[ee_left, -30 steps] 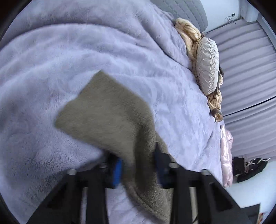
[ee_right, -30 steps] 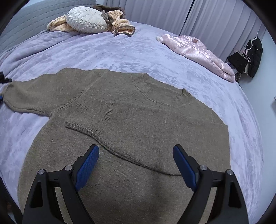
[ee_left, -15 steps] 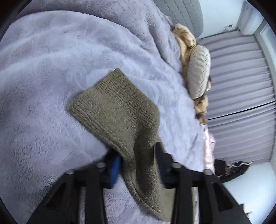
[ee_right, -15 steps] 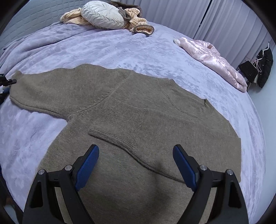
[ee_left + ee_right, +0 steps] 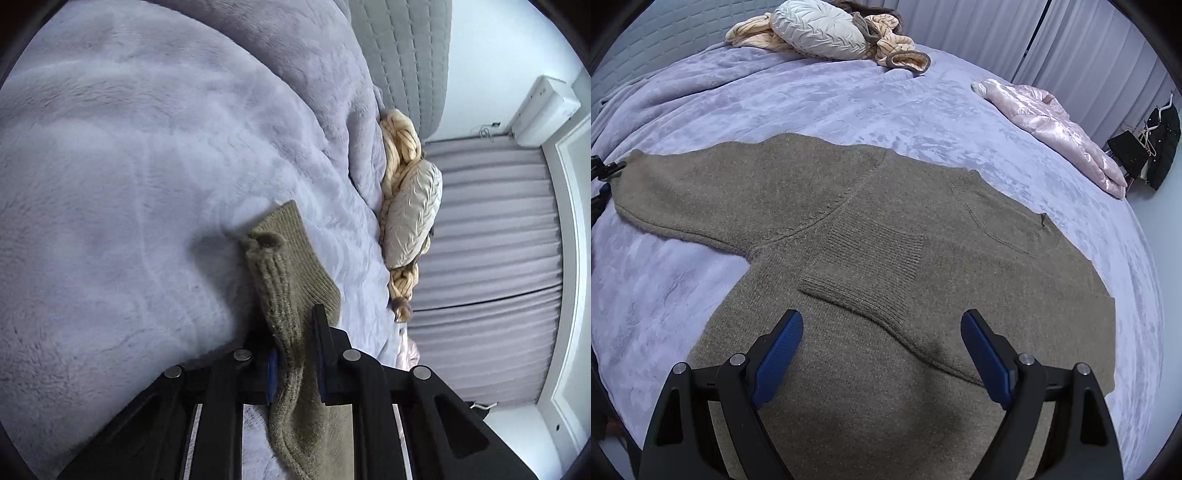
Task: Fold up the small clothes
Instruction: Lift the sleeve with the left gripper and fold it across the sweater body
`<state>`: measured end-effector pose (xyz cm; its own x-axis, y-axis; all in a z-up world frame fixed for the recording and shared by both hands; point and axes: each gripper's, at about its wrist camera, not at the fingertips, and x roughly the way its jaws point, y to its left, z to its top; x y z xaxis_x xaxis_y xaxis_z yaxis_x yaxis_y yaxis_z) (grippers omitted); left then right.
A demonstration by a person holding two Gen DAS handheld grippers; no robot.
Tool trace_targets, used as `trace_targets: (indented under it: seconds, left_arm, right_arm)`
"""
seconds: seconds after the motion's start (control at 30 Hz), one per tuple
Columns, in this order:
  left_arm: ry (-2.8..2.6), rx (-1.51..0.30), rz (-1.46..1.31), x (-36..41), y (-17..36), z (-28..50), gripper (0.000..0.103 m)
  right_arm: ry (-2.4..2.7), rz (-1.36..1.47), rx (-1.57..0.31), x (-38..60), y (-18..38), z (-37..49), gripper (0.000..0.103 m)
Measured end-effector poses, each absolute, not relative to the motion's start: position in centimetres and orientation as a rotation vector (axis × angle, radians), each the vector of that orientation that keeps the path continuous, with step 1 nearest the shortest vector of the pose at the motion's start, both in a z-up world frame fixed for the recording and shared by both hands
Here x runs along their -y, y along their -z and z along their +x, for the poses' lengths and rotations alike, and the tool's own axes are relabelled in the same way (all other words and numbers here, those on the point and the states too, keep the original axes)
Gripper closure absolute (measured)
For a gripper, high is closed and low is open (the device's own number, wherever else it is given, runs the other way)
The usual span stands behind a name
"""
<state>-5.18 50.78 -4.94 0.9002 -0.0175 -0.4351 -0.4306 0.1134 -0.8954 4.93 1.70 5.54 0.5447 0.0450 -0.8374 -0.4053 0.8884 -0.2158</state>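
An olive-brown knit sweater (image 5: 886, 258) lies flat on the lilac bedspread (image 5: 812, 96). Its right sleeve is folded across the chest, the ribbed cuff (image 5: 864, 266) near the middle. Its left sleeve stretches out to the left. My left gripper (image 5: 295, 343) is shut on that sleeve's cuff (image 5: 284, 266), which is bunched and lifted off the blanket; the gripper also shows at the left edge of the right wrist view (image 5: 604, 173). My right gripper (image 5: 882, 354) is open and empty, hovering above the sweater's lower body.
A grey round pillow (image 5: 820, 33) and a cream knitted throw (image 5: 897, 55) lie at the head of the bed. A pink satin jacket (image 5: 1056, 129) lies at the far right. Dark clothes on hangers (image 5: 1156, 147) stand by the curtains.
The left gripper has closed tighter on the sleeve cuff and raised it, so the cuff now stands bunched instead of flat. The right gripper has pulled back slightly, still open.
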Motion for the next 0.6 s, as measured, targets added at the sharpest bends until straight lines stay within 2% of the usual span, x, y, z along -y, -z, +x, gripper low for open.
trace_targets:
  seconds: [0.1, 0.2, 0.23, 0.33, 0.6]
  left_arm:
    - [-0.324, -0.354, -1.478, -51.3, 5.4, -5.5, 0.085]
    - [-0.345, -0.46, -1.375, -51.3, 4.9, -3.8, 0.087]
    - [-0.347, -0.481, -1.36, -51.3, 4.9, -3.5, 0.095]
    - [-0.352, -0.496, -1.339, -51.4, 4.3, -3.4, 0.095]
    - [-0.416, -0.531, -1.107, -50.1, -1.5, -6.1, 0.095]
  right_arm:
    - [-0.278, -0.417, -0.97, -2.0, -5.3, 5.2, 0.013]
    - [-0.289, -0.421, -0.975, -2.4, -5.0, 5.0, 0.013]
    - [-0.291, -0.422, -0.977, -2.5, -4.9, 5.0, 0.013]
    - [-0.291, -0.426, -0.98, -2.7, -4.6, 5.0, 0.013]
    - [-0.305, -0.364, -0.995, -3.9, -4.8, 7.8, 0.013]
